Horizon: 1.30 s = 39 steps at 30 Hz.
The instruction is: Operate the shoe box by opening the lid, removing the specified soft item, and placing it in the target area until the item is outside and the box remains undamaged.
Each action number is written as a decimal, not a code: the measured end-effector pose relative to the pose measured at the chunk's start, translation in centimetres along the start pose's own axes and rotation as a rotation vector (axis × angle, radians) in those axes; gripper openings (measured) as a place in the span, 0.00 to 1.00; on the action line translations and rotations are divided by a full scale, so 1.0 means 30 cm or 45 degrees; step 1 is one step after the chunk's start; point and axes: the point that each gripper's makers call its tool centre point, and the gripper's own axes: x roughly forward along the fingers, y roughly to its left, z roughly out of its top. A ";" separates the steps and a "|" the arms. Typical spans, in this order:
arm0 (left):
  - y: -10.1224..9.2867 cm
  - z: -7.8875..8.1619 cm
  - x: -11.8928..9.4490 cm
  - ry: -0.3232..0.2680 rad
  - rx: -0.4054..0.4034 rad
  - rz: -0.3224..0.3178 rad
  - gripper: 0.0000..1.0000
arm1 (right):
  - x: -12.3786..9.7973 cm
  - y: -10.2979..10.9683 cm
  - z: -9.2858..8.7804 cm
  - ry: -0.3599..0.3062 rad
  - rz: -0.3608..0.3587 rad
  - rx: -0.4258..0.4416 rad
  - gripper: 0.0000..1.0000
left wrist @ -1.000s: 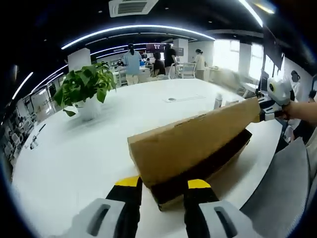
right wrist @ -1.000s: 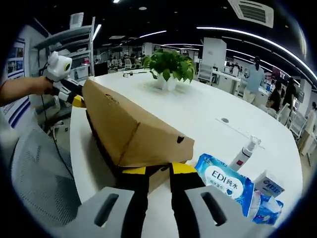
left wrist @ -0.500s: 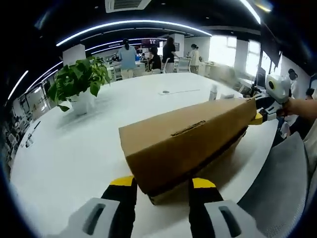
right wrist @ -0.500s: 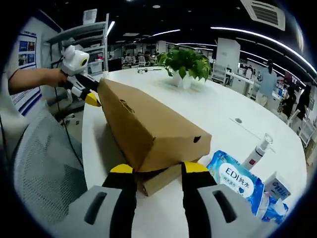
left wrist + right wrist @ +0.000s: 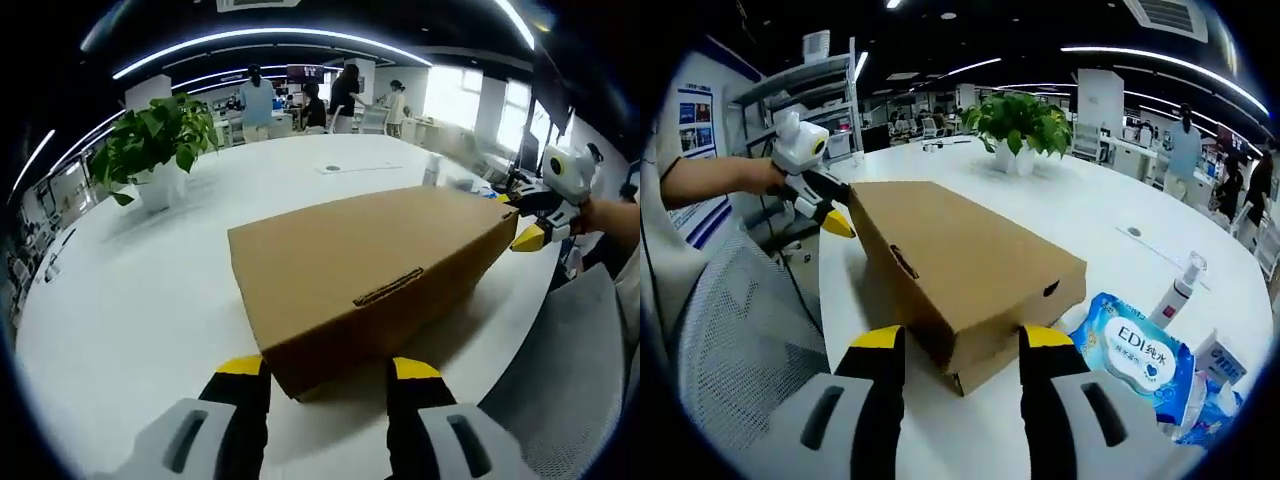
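Observation:
A brown cardboard shoe box (image 5: 370,270) lies on the white table (image 5: 150,300) with its lid flat and closed; what is inside is hidden. My left gripper (image 5: 328,372) stands open at one short end, its yellow-tipped jaws on either side of the box corner. At the opposite short end my right gripper (image 5: 960,342) stands open the same way around the box (image 5: 960,265). Each gripper is also seen from the other: the right gripper (image 5: 520,222) beyond the far end, and the left gripper (image 5: 832,215) held by a hand at the far corner.
A potted plant (image 5: 155,150) stands further back on the table. A blue wet-wipes pack (image 5: 1135,345), a spray bottle (image 5: 1175,295) and a small carton (image 5: 1225,365) lie beside the box. A grey mesh chair (image 5: 735,330) is at the table's edge. People stand far off.
The lid, tilted up along one side before, has come down flat onto the box. Both cameras have risen and look down on the box top.

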 end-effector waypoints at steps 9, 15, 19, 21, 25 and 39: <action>0.001 -0.032 0.034 0.025 -0.043 0.001 0.46 | 0.021 0.000 -0.031 0.023 -0.024 0.060 0.40; 0.007 -0.049 0.050 0.040 -0.049 0.016 0.43 | 0.036 0.004 -0.058 0.051 -0.029 0.053 0.37; 0.008 -0.061 0.062 0.069 -0.032 0.022 0.42 | 0.041 0.002 -0.069 0.064 -0.034 0.046 0.37; 0.008 -0.066 0.064 0.078 -0.031 0.019 0.43 | 0.043 -0.001 -0.074 0.071 -0.035 0.040 0.37; 0.010 -0.071 0.069 0.081 -0.034 0.012 0.43 | 0.048 -0.004 -0.080 0.077 -0.035 0.038 0.36; 0.013 -0.081 0.103 0.120 -0.030 0.031 0.43 | 0.063 -0.009 -0.104 0.084 -0.041 0.106 0.34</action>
